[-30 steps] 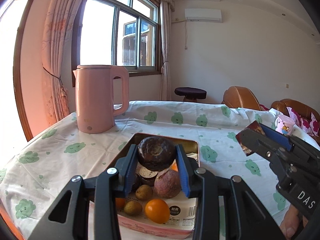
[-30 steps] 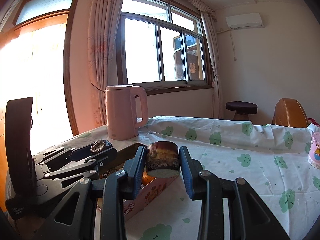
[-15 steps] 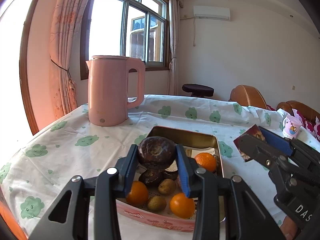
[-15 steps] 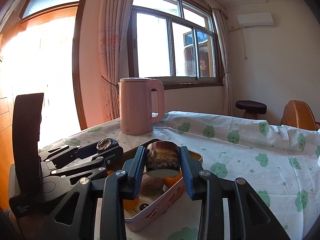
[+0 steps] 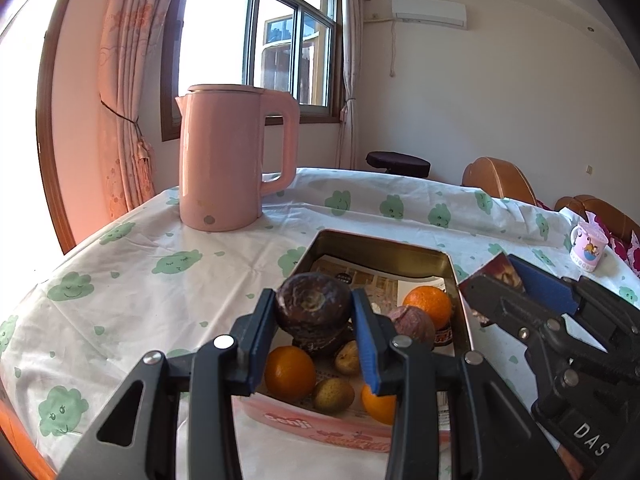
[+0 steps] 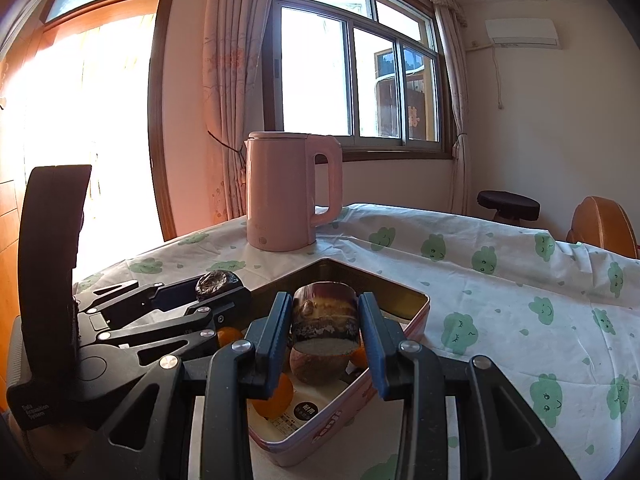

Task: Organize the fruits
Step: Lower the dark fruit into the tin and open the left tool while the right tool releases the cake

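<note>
Above the pink rectangular metal tin (image 5: 456, 280), the left hand-held gripper (image 5: 314, 320) pinches a dark wrinkled round fruit (image 5: 312, 306) while the right hand-held gripper (image 6: 325, 322) pinches a small brown cylindrical can (image 6: 324, 318)

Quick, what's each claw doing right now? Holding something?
Left claw: shut on a dark brown wrinkly fruit, above the tin.
Right claw: shut on a small round can, above the tin too.

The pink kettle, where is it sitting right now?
The pink kettle stands upright on the tablecloth beyond the fruit tin, toward the window, left of centre in both wrist views.
</note>
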### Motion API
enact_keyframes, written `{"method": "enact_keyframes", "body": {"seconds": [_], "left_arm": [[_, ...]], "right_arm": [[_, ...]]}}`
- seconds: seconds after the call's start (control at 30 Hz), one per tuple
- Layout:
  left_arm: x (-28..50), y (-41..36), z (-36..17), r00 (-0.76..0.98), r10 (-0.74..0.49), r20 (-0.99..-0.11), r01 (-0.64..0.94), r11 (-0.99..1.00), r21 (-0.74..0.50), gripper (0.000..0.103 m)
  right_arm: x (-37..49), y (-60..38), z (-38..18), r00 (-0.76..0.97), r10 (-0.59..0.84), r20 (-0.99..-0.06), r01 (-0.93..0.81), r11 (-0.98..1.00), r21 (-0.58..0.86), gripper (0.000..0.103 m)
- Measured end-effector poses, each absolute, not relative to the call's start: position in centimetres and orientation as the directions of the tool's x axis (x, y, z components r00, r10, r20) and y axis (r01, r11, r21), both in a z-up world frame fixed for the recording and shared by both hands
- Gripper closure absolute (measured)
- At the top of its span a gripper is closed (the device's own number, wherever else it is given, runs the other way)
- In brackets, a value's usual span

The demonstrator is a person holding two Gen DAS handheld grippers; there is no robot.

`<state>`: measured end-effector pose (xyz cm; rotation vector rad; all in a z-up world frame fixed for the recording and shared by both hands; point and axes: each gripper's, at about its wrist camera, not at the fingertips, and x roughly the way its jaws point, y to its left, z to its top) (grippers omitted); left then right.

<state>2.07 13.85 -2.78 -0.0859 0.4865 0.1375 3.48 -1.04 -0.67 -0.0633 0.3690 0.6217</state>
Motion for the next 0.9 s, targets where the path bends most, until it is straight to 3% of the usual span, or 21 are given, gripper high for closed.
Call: {"method": "enact_keyframes", "body": {"seconds": [0.83,0.9], "left_arm": [[3.3,13.8,-4.4,0.819,0.102,-0.565,-0.142,0.990,-0.027,0.062],[3.3,14.0,-4.4,0.818,0.104,-0.566,-0.149,0.988,-0.035,0.056]], "right_arm": [[5.2,0.5,-2.4,0.682,0.546,-0.487,-0.596,0.801,0.063,0.066],[5.3,0.4,-2.4,0.688,0.537,-0.488,-0.586,0.808,0.063,0.062]]}}
